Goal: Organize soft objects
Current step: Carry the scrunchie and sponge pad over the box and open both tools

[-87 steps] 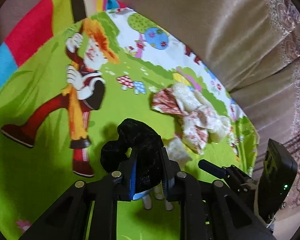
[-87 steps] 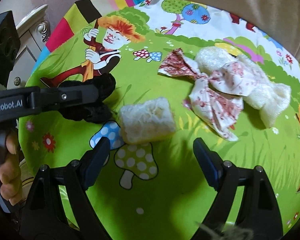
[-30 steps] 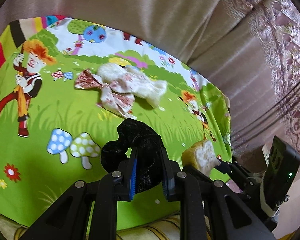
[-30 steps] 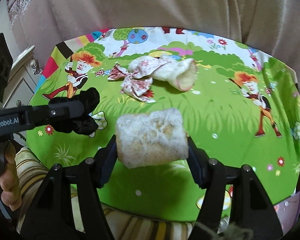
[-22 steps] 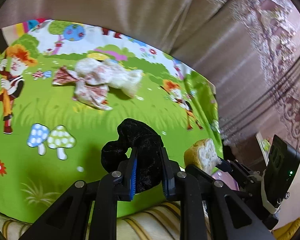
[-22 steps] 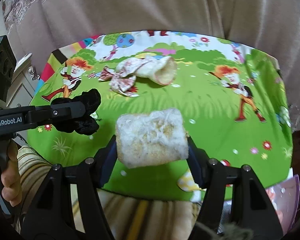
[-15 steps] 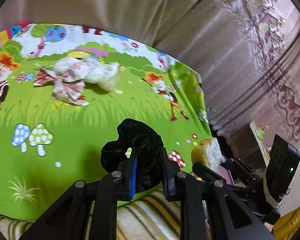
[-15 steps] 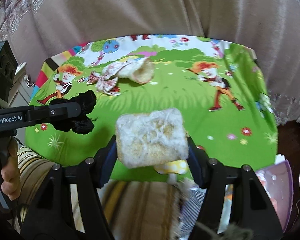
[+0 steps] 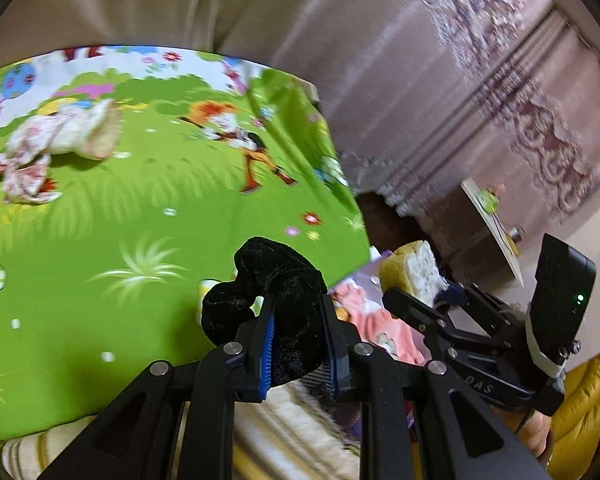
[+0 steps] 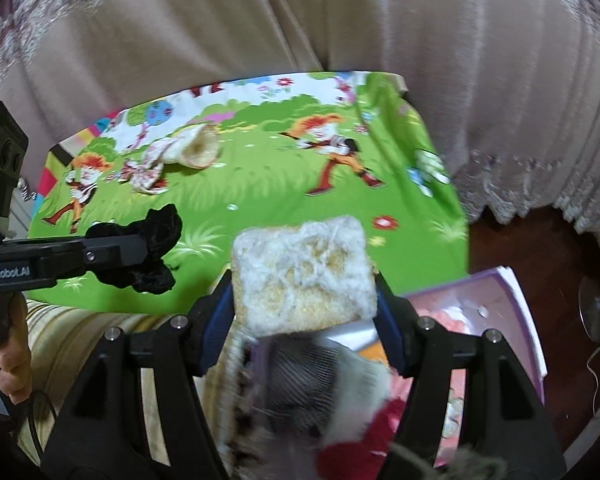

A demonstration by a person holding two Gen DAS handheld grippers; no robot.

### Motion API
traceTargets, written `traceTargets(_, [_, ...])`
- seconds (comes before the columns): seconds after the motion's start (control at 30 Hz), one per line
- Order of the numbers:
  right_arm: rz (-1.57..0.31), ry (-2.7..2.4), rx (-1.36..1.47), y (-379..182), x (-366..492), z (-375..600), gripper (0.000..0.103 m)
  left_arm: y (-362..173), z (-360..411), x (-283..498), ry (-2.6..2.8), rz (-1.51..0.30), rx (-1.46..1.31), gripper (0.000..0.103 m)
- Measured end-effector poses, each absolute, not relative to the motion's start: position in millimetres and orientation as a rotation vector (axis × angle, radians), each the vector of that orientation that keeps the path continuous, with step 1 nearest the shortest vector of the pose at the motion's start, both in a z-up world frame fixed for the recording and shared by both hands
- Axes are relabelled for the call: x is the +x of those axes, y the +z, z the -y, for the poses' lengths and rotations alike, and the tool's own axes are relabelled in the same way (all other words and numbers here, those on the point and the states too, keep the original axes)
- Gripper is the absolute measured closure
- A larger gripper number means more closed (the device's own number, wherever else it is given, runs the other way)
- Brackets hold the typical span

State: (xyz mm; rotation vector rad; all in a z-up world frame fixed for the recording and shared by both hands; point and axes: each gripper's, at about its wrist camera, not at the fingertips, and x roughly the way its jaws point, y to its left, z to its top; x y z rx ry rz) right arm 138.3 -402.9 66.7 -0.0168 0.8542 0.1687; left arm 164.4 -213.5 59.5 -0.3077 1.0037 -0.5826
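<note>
My left gripper (image 9: 298, 344) is shut on a black velvet scrunchie (image 9: 268, 280), held in the air over the front right edge of the cartoon mat (image 9: 100, 200). It also shows in the right wrist view (image 10: 156, 240). My right gripper (image 10: 304, 300) is shut on a cream loofah sponge block (image 10: 302, 268), held above a purple box (image 10: 512, 304) of soft things. The sponge also shows in the left wrist view (image 9: 410, 268). A floral cloth with loofah pieces (image 10: 180, 152) lies at the mat's far left.
The purple box holds pink, red and grey fabric items (image 10: 340, 400). A striped cushion (image 10: 72, 344) lies under the mat's front edge. Beige curtains (image 10: 260, 20) hang behind. Dark wood floor (image 10: 540, 248) shows on the right.
Both grippers have swung right and back from the mat toward the purple box, each still holding its object. The floral cloth pile has slid to the far left of view.
</note>
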Motion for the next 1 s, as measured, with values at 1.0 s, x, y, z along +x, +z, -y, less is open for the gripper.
traceTargets(1.0, [-0.894, -0.11, 0.066, 46.8, 102.4, 526.5, 0.033, 34.8, 348.3, 164.1, -0.832, -1.148, -0.189, 0.07])
